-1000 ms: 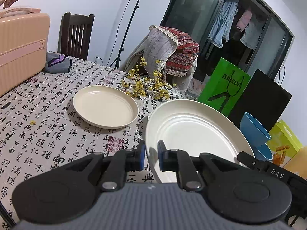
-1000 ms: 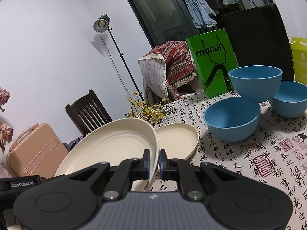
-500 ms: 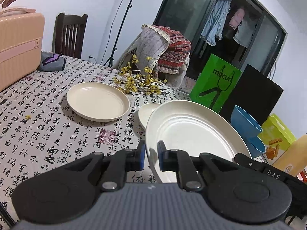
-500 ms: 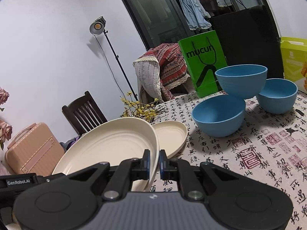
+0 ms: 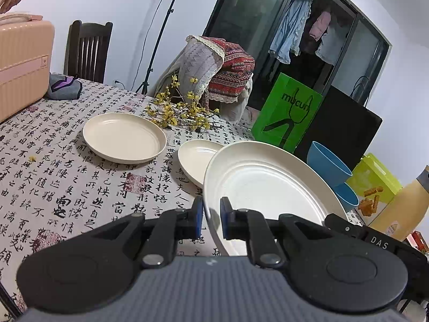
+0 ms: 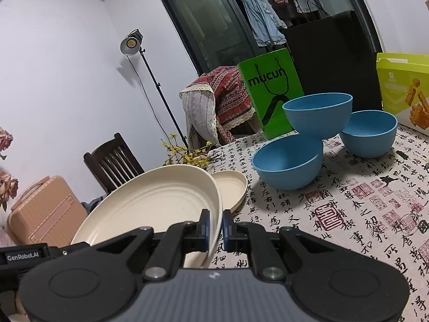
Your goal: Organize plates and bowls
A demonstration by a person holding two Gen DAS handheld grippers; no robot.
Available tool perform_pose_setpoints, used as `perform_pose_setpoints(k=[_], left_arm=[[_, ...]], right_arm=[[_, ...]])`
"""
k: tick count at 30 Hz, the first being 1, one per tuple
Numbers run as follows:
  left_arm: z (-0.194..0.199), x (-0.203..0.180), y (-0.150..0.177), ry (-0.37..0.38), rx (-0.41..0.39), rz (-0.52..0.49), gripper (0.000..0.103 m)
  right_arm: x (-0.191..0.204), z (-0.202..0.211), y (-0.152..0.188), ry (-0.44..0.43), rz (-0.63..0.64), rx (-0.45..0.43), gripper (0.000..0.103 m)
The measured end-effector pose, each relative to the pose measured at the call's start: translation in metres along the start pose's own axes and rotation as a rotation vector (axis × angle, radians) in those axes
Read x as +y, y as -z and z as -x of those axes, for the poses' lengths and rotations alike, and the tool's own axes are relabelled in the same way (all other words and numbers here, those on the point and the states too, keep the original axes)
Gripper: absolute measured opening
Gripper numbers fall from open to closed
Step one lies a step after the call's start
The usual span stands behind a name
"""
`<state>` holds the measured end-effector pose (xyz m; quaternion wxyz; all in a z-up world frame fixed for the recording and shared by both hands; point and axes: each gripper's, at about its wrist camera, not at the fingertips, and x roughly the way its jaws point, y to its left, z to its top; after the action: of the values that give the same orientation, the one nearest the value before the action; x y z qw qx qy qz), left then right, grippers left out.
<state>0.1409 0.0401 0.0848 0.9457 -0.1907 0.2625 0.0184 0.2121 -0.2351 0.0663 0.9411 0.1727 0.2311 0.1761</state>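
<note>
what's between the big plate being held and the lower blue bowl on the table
In the right wrist view, the small cream plate lies between the held large plate and the lower blue bowl, partly hidden behind the large plate's rim.

The green bag reads "mucun". One gripper body reads "DAS". The other gripper body reads "GenRobot.AI".

A lived-in home dining room, calligraphy-print tablecloth ahead of the fingers, wooden chair beyond, laundry hanging behind glass doors, pink suitcase far left
</note>
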Motion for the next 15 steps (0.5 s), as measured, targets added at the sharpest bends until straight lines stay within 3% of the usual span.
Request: perform_pose_setpoints(k=[15], left_arm=[[0.012, -0.005, 0.013, 0.031, -0.005, -0.008, 0.014]], right_arm=[[-0.008, 0.022, 0.007, 0.006, 0.0, -0.017, 0.009]])
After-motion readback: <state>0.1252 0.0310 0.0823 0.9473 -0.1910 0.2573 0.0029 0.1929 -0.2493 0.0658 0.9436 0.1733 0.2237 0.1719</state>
